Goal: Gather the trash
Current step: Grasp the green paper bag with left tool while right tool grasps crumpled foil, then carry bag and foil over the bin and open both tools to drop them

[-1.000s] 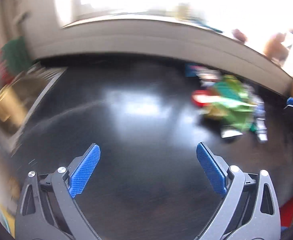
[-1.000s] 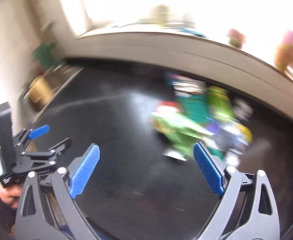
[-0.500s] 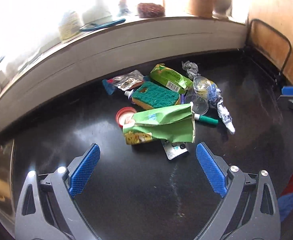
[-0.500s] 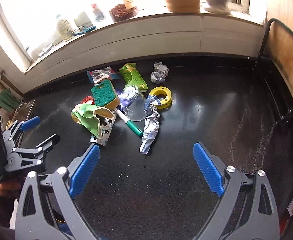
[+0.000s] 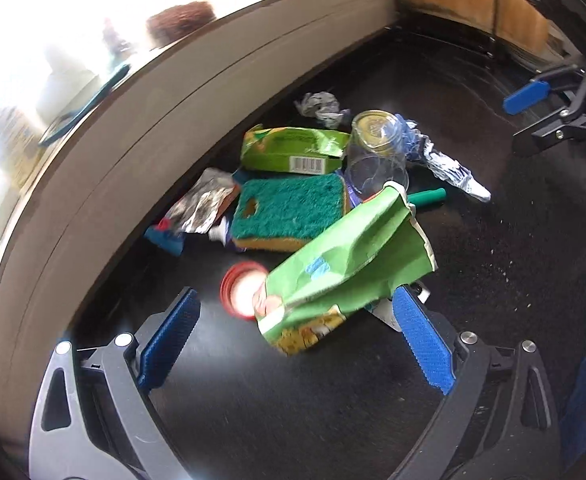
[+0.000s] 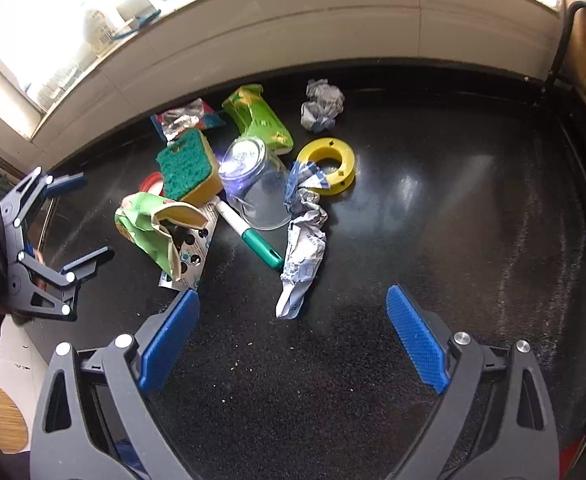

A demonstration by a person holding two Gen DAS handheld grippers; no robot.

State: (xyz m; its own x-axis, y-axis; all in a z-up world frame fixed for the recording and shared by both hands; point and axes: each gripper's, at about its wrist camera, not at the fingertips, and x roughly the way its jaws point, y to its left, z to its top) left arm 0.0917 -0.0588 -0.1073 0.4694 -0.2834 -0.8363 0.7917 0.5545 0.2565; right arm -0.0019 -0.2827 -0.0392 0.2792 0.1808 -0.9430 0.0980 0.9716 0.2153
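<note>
Claws: both spread wide and empty, over a dark bench littered with trash.

Left wrist view, left claw (image 5: pixel 293 340): its blue pads straddle the near end of a crumpled green bag (image 5: pixel 349 276), not yet closing on it.

Left wrist view, trash by the bag: a red lid (image 5: pixel 239 290) touches its left edge; a green sponge (image 5: pixel 289 216) lies just behind; a green carton (image 5: pixel 293 152) farther back; a clear cup (image 5: pixel 377 160) on its side beside the carton; a foil wrapper (image 5: pixel 203 208) left of the sponge.

Left wrist view, change: half a second ago the bag lay well ahead of the pads; now it fills the gap between them, so a pick-up looks imminent.

Right wrist view, right claw (image 6: pixel 293 340): hangs over bare bench, with a crumpled white wrapper (image 6: pixel 303 248) just ahead of it.

Right wrist view, other trash: a green-capped marker (image 6: pixel 249 232) left of that wrapper, a yellow ring (image 6: pixel 327 166) beyond it, a paper ball (image 6: pixel 321 106) at the back.

Right wrist view, change: the pile sits closer than a moment ago; nothing is collected yet.
</note>
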